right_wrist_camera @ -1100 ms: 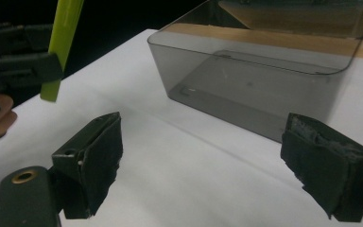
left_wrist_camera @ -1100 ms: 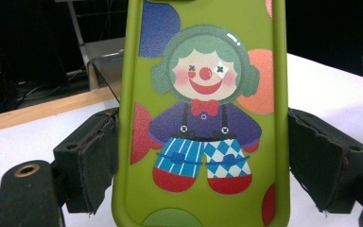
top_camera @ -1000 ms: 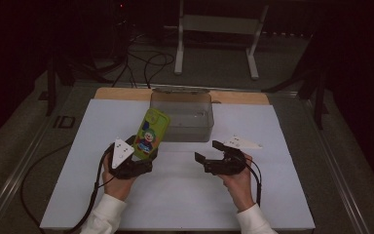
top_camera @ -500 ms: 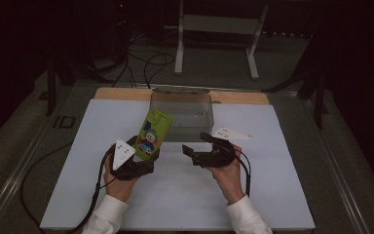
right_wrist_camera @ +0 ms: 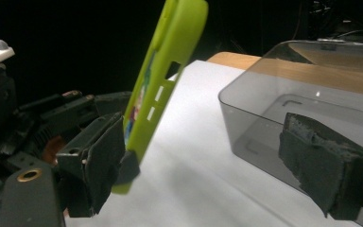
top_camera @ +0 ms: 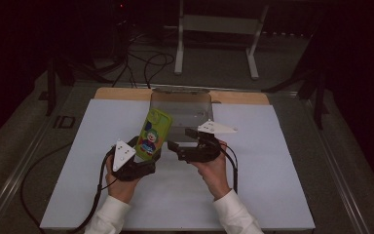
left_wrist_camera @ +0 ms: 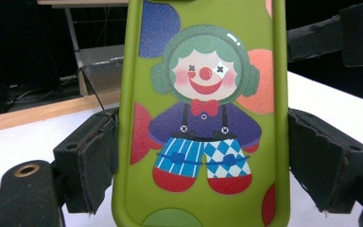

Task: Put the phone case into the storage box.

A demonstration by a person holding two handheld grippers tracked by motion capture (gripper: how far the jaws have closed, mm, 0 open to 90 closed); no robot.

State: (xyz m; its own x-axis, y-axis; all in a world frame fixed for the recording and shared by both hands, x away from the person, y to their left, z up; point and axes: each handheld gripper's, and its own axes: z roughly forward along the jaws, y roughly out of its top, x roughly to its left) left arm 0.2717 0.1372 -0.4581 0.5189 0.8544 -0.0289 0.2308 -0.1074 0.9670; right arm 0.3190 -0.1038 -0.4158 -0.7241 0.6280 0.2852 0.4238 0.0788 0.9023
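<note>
High view: clear tub (top_camera: 181, 111) behind phone case (top_camera: 153, 134)

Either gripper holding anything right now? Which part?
The left gripper clamps the lime-green clown-print phone case by its two long side edges, near the lower end. The right gripper is open, holding nothing.

left hand-held gripper (top_camera: 145, 155) holding phone case (top_camera: 153, 134)
</note>
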